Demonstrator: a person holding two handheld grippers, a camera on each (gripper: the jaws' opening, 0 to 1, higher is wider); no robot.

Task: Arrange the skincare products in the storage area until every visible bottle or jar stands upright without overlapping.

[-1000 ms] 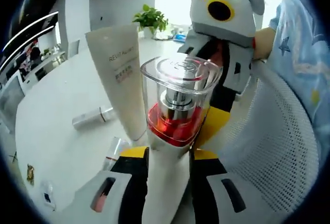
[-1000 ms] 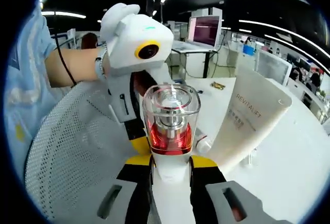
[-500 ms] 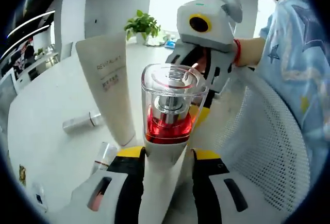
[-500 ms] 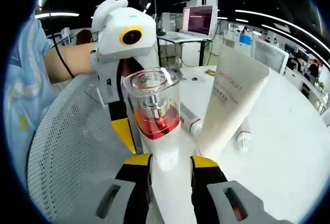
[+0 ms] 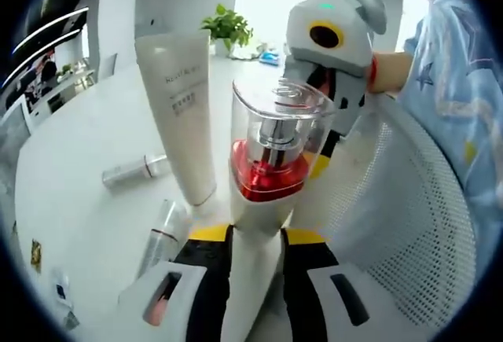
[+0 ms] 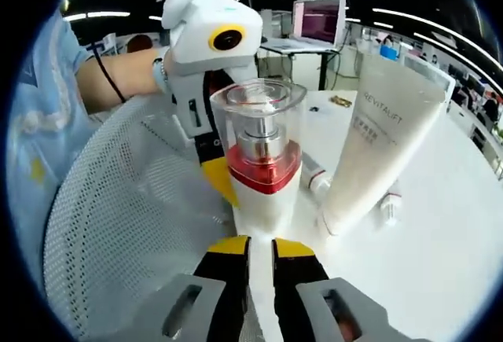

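A pump bottle (image 5: 271,161) with a clear cap, red collar and white tapering body stands upright between both grippers, at the edge of the mesh basket. My left gripper (image 5: 257,236) is shut on its lower body. Facing it from the far side, my right gripper (image 6: 261,246) has its jaws close together on the bottle's (image 6: 263,165) narrow base. The right gripper (image 5: 328,39) shows behind the bottle in the left gripper view, the left gripper (image 6: 212,35) behind it in the right gripper view. A white Revitalift tube (image 5: 179,106) (image 6: 376,137) stands cap-down beside the bottle.
A white mesh basket (image 5: 401,224) (image 6: 126,216) lies on the person's side. Two small tubes (image 5: 134,171) (image 5: 161,230) lie flat on the white table (image 5: 78,137) beyond the standing tube. A person's sleeve (image 5: 460,82) and forearm are close. A potted plant (image 5: 228,26) stands far back.
The bottle stands straighter and a little farther from the right camera. The right jaws are closer together than before, and the left jaws are slightly closer too. Both cameras have shifted.
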